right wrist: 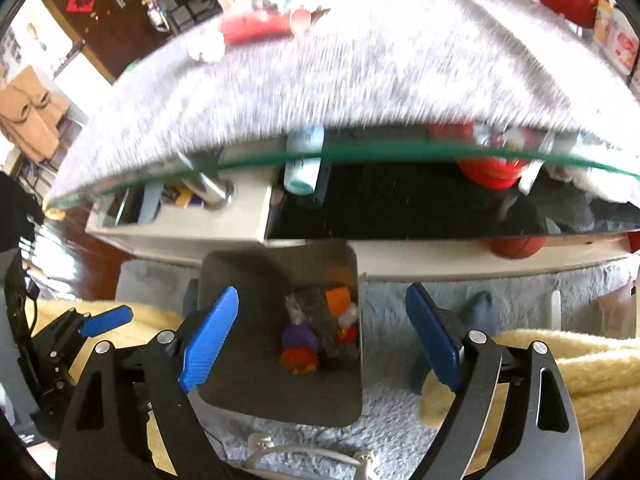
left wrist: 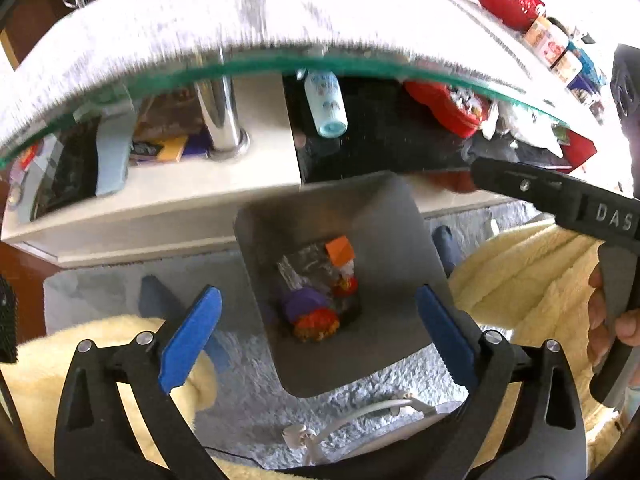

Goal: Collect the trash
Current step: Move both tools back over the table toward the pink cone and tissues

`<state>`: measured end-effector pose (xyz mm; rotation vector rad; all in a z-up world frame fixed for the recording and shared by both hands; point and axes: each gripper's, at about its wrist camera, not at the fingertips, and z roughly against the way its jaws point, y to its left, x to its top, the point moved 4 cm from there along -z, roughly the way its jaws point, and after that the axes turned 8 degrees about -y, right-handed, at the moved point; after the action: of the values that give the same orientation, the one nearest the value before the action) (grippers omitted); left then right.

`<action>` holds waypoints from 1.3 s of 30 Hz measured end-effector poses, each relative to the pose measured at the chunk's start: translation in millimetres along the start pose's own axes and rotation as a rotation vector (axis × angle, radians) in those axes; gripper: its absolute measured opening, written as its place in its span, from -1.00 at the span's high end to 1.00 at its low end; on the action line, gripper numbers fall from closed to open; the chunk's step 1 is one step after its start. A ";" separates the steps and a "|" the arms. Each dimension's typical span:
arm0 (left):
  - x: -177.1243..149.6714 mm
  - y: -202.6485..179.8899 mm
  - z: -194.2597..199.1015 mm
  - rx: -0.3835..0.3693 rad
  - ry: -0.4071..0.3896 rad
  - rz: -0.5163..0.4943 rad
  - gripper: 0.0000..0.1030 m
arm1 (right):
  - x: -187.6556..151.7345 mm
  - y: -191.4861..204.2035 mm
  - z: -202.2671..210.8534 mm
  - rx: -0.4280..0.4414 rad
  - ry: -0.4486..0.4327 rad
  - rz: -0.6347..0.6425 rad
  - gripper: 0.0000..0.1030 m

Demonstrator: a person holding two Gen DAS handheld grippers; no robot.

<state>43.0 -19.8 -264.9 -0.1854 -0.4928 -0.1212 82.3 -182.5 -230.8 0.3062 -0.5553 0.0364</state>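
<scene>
A grey rectangular bin (left wrist: 396, 248) (right wrist: 240, 384) stands on the pale rug in front of the glass table. Inside lie several wrappers: an orange piece (left wrist: 339, 249) (right wrist: 338, 299), a purple one (left wrist: 304, 303) (right wrist: 299, 338), red-orange packets (left wrist: 318, 322) (right wrist: 300, 362) and clear plastic. My left gripper (left wrist: 320, 334) hangs over the bin, jaws wide open and nothing between them. My right gripper (right wrist: 322, 340) hangs over it too, open and empty. The right gripper's black body (left wrist: 560, 200), held by a hand (left wrist: 600, 312), shows at the right of the left wrist view.
A glass table (left wrist: 256, 65) (right wrist: 360, 152) with a grey fuzzy cover (left wrist: 160, 20) (right wrist: 340, 60) spans the top; red packets and boxes sit at its far edge. A pale blue bottle (left wrist: 326, 106) (right wrist: 302, 160) lies on the lower shelf. White cables (left wrist: 360, 412) cross the rug. Yellow fleece (left wrist: 540, 280) flanks the bin.
</scene>
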 end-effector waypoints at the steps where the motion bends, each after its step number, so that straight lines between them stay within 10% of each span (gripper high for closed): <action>1: 5.2 0.9 4.8 -0.001 -0.014 0.001 -0.82 | 4.0 -0.9 3.4 0.002 -0.012 -0.004 -0.69; 31: 177.3 33.4 11.4 0.027 -0.185 0.020 -0.82 | 161.4 19.7 -14.8 0.044 -0.179 0.038 -0.68; 39: 211.4 34.6 -16.5 0.009 -0.175 0.005 -0.73 | 179.6 19.7 -34.6 0.054 -0.165 0.051 -0.36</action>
<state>240.9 -4.4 -182.8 -0.1891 -0.6675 -0.0985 250.5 -162.1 -159.1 0.3493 -0.7267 0.0757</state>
